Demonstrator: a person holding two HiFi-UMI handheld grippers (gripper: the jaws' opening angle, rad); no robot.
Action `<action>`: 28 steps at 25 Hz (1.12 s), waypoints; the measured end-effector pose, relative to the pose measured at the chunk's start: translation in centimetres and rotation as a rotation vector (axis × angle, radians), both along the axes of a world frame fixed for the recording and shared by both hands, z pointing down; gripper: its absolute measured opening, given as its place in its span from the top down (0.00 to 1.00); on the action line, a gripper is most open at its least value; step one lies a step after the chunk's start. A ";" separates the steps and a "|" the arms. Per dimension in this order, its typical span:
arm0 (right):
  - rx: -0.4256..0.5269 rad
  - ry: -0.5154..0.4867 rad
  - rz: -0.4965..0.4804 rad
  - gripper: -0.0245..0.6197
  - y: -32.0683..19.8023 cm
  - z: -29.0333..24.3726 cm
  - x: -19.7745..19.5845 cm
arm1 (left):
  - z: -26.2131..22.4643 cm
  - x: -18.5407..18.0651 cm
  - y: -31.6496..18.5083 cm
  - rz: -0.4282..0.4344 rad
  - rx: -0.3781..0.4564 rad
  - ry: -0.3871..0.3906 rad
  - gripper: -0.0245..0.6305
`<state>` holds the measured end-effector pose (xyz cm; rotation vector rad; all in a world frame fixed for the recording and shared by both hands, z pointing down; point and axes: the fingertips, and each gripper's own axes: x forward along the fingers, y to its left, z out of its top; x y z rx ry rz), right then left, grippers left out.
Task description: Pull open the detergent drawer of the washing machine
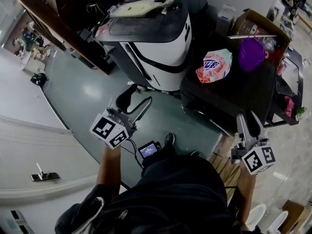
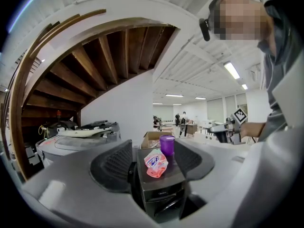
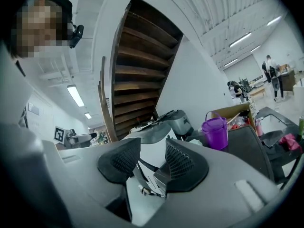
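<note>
washing machine is black, with bag and cup atop.

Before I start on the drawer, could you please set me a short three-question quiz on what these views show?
1. True or false: the pink detergent bag lies on top of the black unit, next to the purple cup.
2. Which tool has its jaws clearly apart? A: the left tool. B: the right one. C: neither.
3. In a few words: what is the right tool holding?

Key
1. True.
2. A.
3. Nothing. Its jaws are together and empty.
</note>
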<state>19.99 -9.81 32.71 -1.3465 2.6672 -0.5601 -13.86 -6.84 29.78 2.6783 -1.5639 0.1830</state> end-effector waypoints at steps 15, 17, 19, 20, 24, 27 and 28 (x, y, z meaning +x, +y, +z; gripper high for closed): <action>-0.221 -0.130 0.105 0.64 -3.7 18.0 -8.2 | 1.2 -5.7 -8.2 0.153 -0.057 -0.062 0.51; -0.263 -0.156 0.104 0.61 -3.8 21.5 -9.3 | 1.6 -6.4 -8.6 0.162 -0.071 -0.076 0.51; -0.318 -0.220 0.116 0.58 -3.8 24.7 -10.3 | 2.1 -7.1 -8.8 0.171 -0.089 -0.093 0.51; -0.346 -0.261 0.128 0.58 -3.8 26.3 -10.6 | 2.5 -7.5 -8.9 0.176 -0.099 -0.101 0.51; -0.434 -0.373 0.178 0.58 -4.3 32.0 -11.7 | 4.2 -8.6 -8.9 0.188 -0.140 -0.127 0.51; -0.472 -0.408 0.203 0.58 -5.4 35.8 -12.5 | 5.5 -9.2 -9.0 0.192 -0.166 -0.141 0.51; -0.486 -0.421 0.213 0.58 -5.8 37.0 -12.8 | 5.9 -9.4 -9.0 0.193 -0.175 -0.145 0.51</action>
